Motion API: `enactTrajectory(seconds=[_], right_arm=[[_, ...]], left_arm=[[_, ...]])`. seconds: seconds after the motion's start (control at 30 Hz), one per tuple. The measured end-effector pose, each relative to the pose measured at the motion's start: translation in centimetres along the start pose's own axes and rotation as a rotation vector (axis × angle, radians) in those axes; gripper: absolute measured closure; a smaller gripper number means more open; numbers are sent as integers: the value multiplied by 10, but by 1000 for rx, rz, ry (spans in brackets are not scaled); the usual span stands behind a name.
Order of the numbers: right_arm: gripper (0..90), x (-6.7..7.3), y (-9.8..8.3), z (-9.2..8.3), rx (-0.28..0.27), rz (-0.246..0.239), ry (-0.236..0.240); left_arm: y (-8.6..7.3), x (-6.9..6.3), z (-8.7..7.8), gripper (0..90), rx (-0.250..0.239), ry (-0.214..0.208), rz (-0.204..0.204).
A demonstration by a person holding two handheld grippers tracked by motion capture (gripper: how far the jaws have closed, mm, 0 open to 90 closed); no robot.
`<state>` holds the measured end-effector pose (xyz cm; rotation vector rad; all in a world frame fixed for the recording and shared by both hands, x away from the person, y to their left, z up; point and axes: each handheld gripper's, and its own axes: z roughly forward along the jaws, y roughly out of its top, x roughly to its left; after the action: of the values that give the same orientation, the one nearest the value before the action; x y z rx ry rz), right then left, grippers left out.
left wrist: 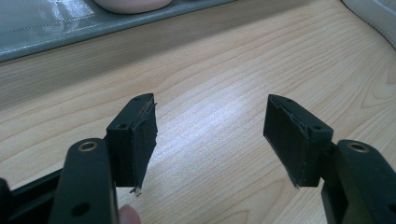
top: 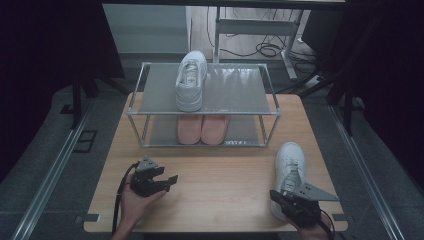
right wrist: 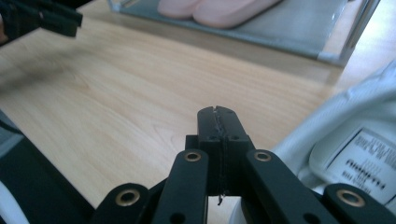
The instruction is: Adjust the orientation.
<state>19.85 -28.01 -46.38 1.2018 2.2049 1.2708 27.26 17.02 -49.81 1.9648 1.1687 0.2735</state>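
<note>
One white sneaker stands on the top shelf of the metal rack. Its mate, the second white sneaker, lies on the wooden table at the front right, and its heel opening fills the right side of the right gripper view. My right gripper is shut with nothing in it, just left of that sneaker's heel. My left gripper rests at the front left, open, over bare wood.
A pair of pink shoes sits on the rack's lower shelf. The table's front edge runs close beneath both hands. Beyond the rack are a desk frame and cables on the floor.
</note>
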Motion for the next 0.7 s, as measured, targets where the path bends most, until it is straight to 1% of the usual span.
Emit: enactTrajectory(seconds=[0.13,0.17,0.43,0.57,0.63,0.7], right_arm=[[900,-1,-9,3,27,5,-19],[900,-2,-11,3,24,11,-10],[900,0,-10,2,40,-11,-38],[900,-1,-14,-4,36,-8,-54],[900,-3,-15,-6,38,-7,-67],[900,-5,-17,-9,44,-13,-101]], left_arm=[[0,0,1,351,2,-1,0],[0,0,1,351,3,0,0],[0,1,0,351,0,1,-2],[0,1,0,351,2,-1,-2],[0,0,1,351,3,-1,1],[0,0,1,351,3,-1,1]])
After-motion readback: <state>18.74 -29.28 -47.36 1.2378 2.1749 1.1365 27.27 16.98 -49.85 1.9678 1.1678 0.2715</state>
